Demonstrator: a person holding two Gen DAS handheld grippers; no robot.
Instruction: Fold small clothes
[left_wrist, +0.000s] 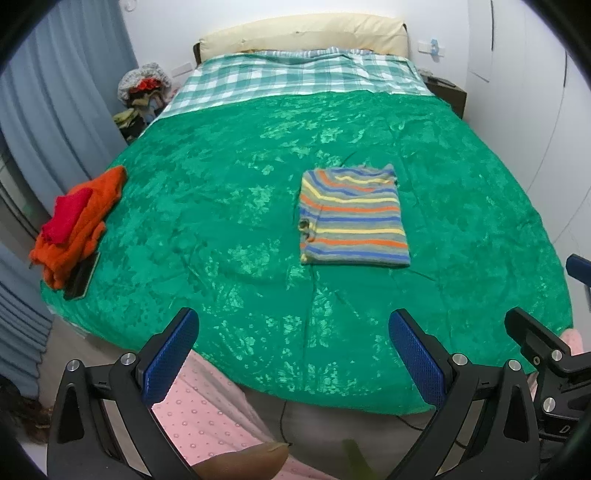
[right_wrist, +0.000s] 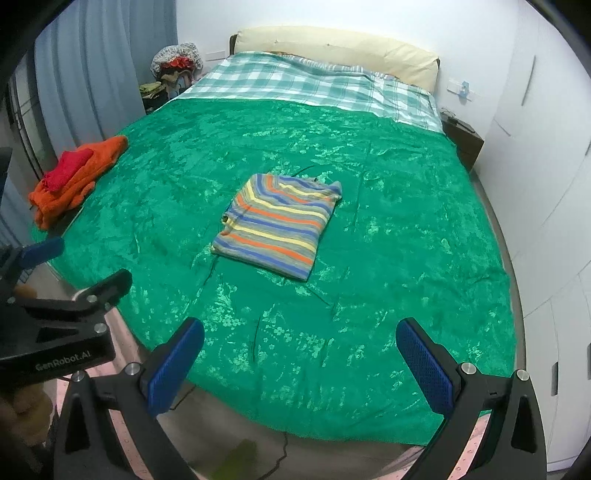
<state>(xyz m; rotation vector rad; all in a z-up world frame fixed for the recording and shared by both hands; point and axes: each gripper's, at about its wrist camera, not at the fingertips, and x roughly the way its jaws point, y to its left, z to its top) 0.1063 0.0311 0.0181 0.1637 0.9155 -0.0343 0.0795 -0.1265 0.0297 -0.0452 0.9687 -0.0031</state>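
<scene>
A striped shirt (left_wrist: 352, 216) (right_wrist: 279, 225) in grey, blue, orange and yellow lies folded into a rectangle in the middle of the green bedspread (left_wrist: 229, 206) (right_wrist: 388, 229). My left gripper (left_wrist: 293, 354) hangs open above the foot of the bed, well short of the shirt, with nothing between its blue pads. My right gripper (right_wrist: 301, 365) is also open and empty, held back over the bed's near edge. Each gripper shows at the side of the other's view.
An orange and red pile of clothes (left_wrist: 77, 221) (right_wrist: 74, 177) sits at the bed's left edge, partly on a dark phone (left_wrist: 82, 277). A checked sheet (left_wrist: 295, 77) and pillow lie at the head. Curtains stand left, white cupboards (right_wrist: 546, 184) right, a nightstand (right_wrist: 463, 140) beyond.
</scene>
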